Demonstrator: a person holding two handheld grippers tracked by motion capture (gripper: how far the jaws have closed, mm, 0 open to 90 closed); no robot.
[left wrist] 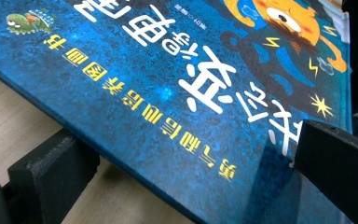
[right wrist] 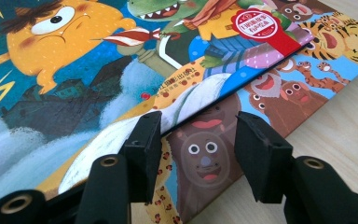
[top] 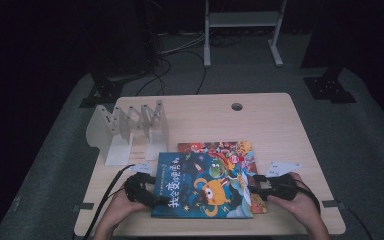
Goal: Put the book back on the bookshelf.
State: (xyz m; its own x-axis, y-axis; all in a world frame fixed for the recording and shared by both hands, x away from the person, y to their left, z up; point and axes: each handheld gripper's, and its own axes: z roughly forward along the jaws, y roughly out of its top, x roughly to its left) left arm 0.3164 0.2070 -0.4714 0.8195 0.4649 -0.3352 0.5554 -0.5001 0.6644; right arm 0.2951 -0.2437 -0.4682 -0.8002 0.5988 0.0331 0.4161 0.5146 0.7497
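While both sit at the books:
left gripper: jaws straddling blue book edge
right gripper: spread open over the lower book

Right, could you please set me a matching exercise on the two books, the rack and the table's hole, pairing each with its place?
1. blue book
2. animal book
3. white rack
4. round hole

a. near the far edge of the table
b. standing at the left
c. on top of the stack
d. lying underneath, partly covered

Pairs: 1-c, 2-d, 3-b, 4-a.
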